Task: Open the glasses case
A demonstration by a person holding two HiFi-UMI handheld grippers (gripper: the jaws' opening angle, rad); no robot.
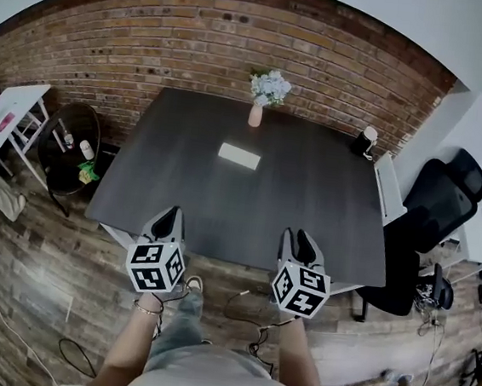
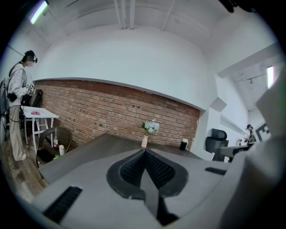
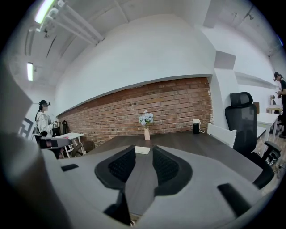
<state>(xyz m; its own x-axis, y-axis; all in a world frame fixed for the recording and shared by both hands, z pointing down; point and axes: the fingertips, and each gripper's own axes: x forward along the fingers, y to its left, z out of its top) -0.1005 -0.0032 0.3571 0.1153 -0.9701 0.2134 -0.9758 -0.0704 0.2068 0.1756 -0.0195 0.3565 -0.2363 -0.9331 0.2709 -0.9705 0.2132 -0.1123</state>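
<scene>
A flat white glasses case (image 1: pixel 239 155) lies closed on the dark table (image 1: pixel 307 212), toward its far middle. It shows small in the right gripper view as the case (image 3: pixel 142 150), beyond the jaws. My left gripper (image 1: pixel 170 217) hovers at the table's near edge with its jaws together at the tips and nothing between them; in its own view the left gripper (image 2: pixel 144 151) hides the case. My right gripper (image 1: pixel 302 240) is also at the near edge, its jaws apart and empty; the right gripper (image 3: pixel 144 150) points toward the case.
A pink vase of pale flowers (image 1: pixel 265 92) stands at the table's far edge before a brick wall. A dark cylinder with a white top (image 1: pixel 365 141) sits at the far right corner. A black office chair (image 1: pixel 440 200) and white desk are right; a wicker stool (image 1: pixel 67 140) is left.
</scene>
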